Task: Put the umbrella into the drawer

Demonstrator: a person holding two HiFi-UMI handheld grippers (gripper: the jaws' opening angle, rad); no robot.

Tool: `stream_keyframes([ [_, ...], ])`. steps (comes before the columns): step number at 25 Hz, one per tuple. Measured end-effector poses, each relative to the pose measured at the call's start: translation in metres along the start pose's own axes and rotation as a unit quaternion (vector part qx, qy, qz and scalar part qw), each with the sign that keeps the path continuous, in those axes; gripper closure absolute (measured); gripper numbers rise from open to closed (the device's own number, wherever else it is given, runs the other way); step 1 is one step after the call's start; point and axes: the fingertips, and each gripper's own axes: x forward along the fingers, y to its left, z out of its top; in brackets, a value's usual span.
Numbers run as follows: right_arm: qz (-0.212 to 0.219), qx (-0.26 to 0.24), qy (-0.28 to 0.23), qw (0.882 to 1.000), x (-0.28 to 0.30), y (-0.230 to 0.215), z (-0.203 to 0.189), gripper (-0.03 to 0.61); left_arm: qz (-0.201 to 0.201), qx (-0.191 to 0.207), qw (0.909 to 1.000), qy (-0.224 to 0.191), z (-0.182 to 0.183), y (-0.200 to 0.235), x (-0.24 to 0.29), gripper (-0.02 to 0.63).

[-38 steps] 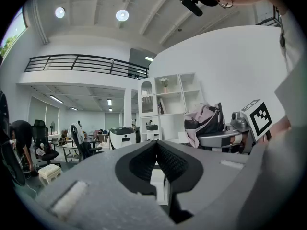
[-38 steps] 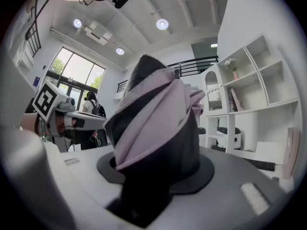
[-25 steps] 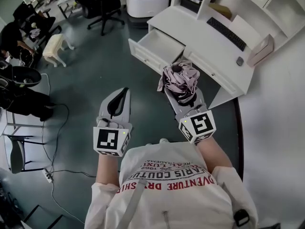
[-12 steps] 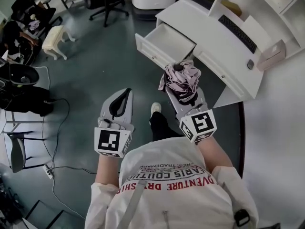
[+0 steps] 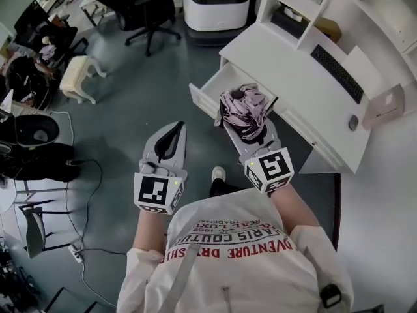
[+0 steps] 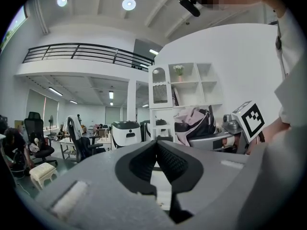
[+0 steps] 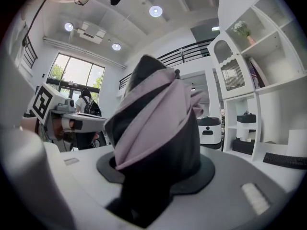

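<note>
A folded pink and black umbrella (image 5: 244,111) stands upright in my right gripper (image 5: 253,130), whose jaws are shut on it; in the right gripper view the umbrella (image 7: 156,128) fills the middle. It hangs right in front of the open white drawer (image 5: 221,91) of the white desk (image 5: 306,93). My left gripper (image 5: 171,137) is held beside it to the left, over the floor, its jaws shut with nothing between them (image 6: 156,164). From the left gripper view the umbrella (image 6: 194,123) and the right gripper show at the right.
On the desk lie a keyboard (image 5: 337,74) and a mouse (image 5: 352,122); white shelves (image 5: 293,5) rise behind it. A white machine (image 5: 215,5) and a black office chair (image 5: 146,12) stand beyond the drawer. A small stool (image 5: 78,77) and cables (image 5: 85,175) are on the floor at left.
Both grippers and the person have moved forward toward the desk. The open drawer, earlier well ahead of the umbrella, now lies directly behind it. Neither gripper's jaws have changed.
</note>
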Motion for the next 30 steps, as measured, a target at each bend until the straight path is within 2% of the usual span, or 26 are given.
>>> stream_keyframes([
  [4,-0.023,-0.003,-0.006,1.000,0.036,-0.043,0.006,0.376,-0.020,-0.001,0.9997,-0.011,0.008,0.022,0.059,0.607],
  [8,-0.054,0.001,0.012,0.998,0.056,-0.079,0.002,0.374,-0.046,-0.003,0.9989,-0.008,0.010,0.035,0.107,0.607],
  [13,-0.106,0.016,0.039,0.993,0.074,-0.111,-0.013,0.373,-0.102,0.001,0.9948,0.002,0.006,0.045,0.155,0.607],
  [16,-0.138,0.023,0.056,0.989,0.088,-0.127,-0.024,0.373,-0.147,-0.001,0.9892,0.004,0.002,0.051,0.187,0.607],
  [19,-0.187,0.037,0.077,0.979,0.097,-0.145,-0.036,0.373,-0.197,0.012,0.9803,0.013,-0.004,0.052,0.221,0.607],
  [23,-0.235,0.052,0.103,0.965,0.107,-0.160,-0.058,0.373,-0.269,0.034,0.9619,0.032,-0.015,0.045,0.254,0.607],
  [30,-0.232,0.089,0.151,0.957,0.135,-0.172,-0.127,0.371,-0.360,0.017,0.9320,0.038,-0.059,0.040,0.292,0.607],
])
